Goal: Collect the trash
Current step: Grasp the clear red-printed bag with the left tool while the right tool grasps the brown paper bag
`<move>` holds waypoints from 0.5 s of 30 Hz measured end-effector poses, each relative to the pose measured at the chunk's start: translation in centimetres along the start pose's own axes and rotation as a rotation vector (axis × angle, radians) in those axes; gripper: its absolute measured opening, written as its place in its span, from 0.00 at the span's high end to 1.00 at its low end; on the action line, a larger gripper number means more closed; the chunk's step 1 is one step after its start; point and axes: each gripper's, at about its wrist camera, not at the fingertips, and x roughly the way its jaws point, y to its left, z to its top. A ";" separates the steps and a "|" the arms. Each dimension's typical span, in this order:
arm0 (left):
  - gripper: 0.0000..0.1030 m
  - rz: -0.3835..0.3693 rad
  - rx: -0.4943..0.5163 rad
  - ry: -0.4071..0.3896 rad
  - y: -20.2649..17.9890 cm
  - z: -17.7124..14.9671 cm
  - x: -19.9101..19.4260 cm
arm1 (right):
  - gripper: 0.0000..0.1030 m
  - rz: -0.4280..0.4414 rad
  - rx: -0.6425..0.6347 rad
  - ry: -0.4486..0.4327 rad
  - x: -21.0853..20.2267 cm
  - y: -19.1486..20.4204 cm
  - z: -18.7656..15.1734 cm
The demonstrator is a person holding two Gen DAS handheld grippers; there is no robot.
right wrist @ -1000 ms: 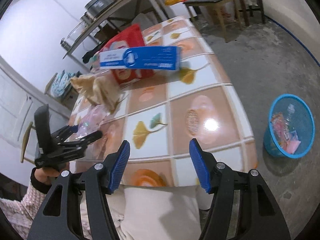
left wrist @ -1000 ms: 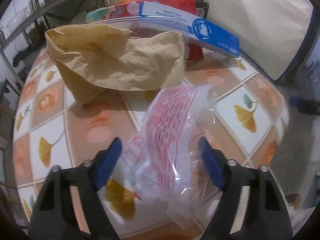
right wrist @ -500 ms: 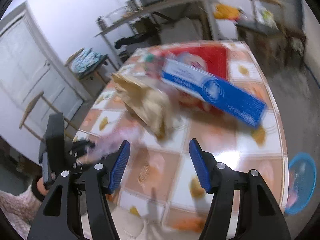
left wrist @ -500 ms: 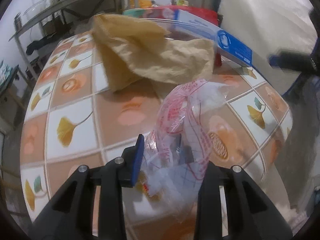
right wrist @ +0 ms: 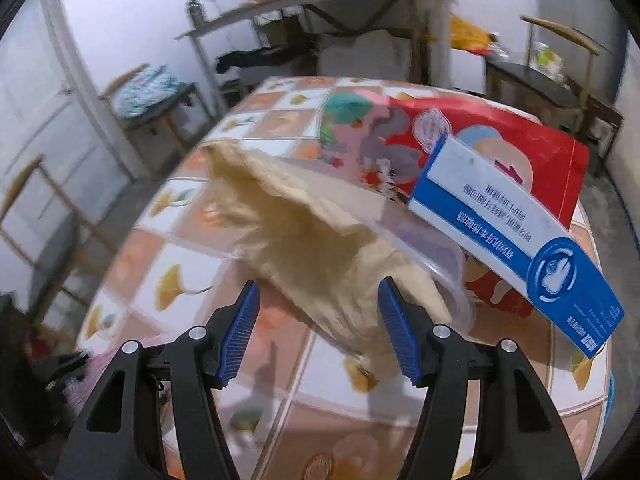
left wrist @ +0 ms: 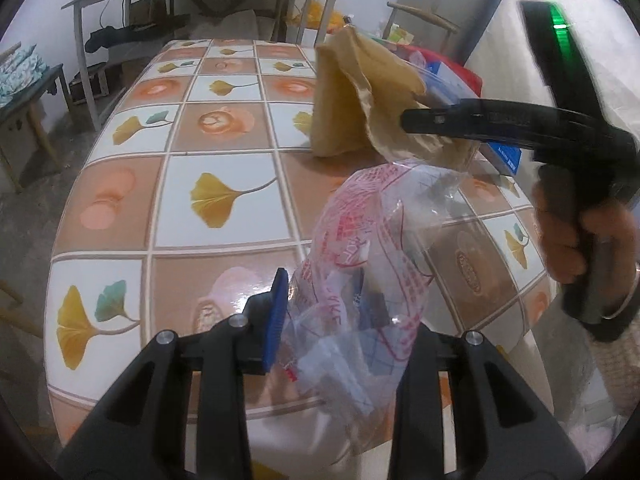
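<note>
**Between Both Grippers: Second Pickup in Progress**

Between the fingers of my left gripper sits a clear plastic bag with red print, clamped and lifted off the table; its loose upper end stands up toward the middle of the tabletop. One blue pad shows on the left side; the opposite pad is hidden behind the plastic.

My right gripper has its jaws apart. A crumpled brown paper bag lies on the table directly ahead of them, with its near end reaching into the gap. I cannot tell whether either pad touches the paper yet; the right wrist view is blurred.

Step in hand, as I judge it: one piece of trash is secured on the left, and the right is lining up on the paper bag. The next move calls for centring the paper between the pads, then closing on a thick fold so the grip does not tear or slip. Keep the left clamp firm meanwhile.

Count of items:
- Plastic bag: one, held.
- Brown paper bag: one, on the table.
- Clear plastic tub: one, just behind the paper bag.
- Blue and white box: one, resting over the tub.
- Red printed package: one, behind the box.
</note>
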 end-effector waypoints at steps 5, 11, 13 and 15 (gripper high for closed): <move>0.69 -0.015 -0.003 -0.007 1.3 -0.5 -0.4 | 0.29 0.006 0.122 -0.014 1.8 -0.4 1.1; 0.67 -0.057 -0.059 -0.002 3.1 -0.6 -0.4 | 0.24 0.022 0.201 -0.026 3.5 0.3 2.2; 0.73 -0.050 -0.081 0.024 3.9 -0.9 0.0 | 0.24 -0.006 0.214 -0.028 4.2 0.5 2.3; 0.73 -0.055 -0.095 0.014 4.4 -1.2 -0.2 | 0.24 -0.024 0.240 -0.026 4.9 0.4 2.4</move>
